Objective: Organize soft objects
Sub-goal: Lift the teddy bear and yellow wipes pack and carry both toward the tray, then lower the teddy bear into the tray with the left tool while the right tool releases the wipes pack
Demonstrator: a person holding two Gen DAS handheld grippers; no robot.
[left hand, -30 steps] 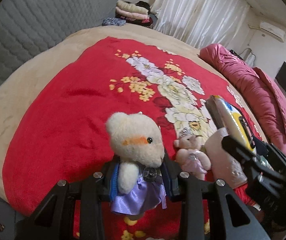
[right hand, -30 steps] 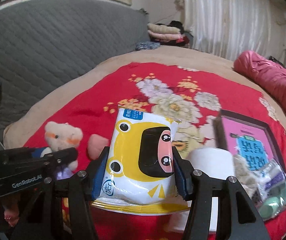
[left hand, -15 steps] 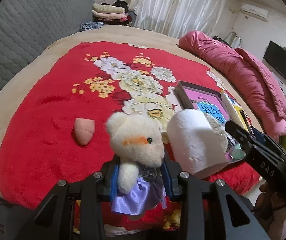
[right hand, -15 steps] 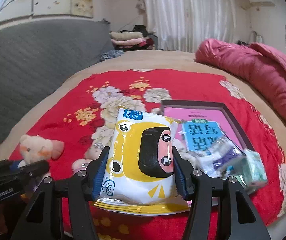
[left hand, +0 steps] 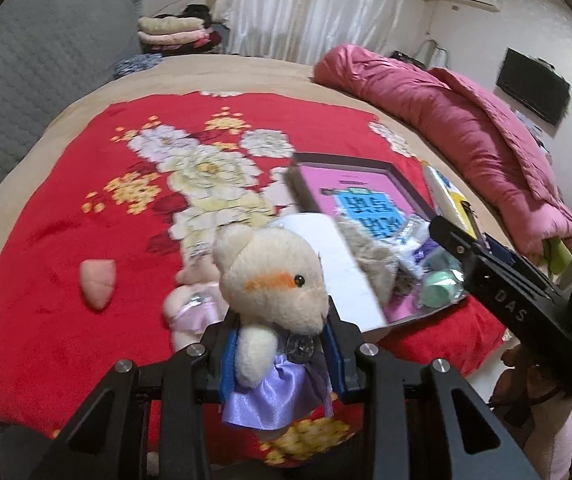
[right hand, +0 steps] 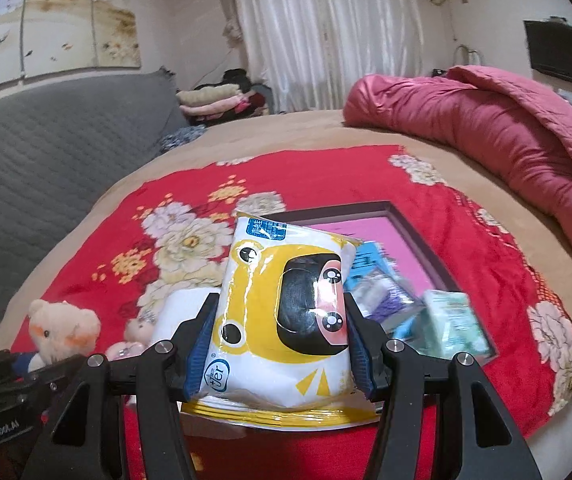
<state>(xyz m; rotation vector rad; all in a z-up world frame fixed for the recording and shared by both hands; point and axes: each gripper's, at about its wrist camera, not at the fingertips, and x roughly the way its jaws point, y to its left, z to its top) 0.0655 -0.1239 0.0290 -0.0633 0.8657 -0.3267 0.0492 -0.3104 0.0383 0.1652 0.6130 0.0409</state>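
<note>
Left gripper (left hand: 282, 354) clamped on bear (left hand: 272, 280), upright, low centre of left view. Right gripper (right hand: 280, 350) clamped on tissue pack (right hand: 286, 316), long axis upright, centre of right view. Tray (right hand: 438, 260) lies just behind the pack, up and right; in the left view it sits right of the bear. Judged: right hand nearer the tray. Pink toy (left hand: 98, 282) loose on blanket (left hand: 46, 240), left.
</note>
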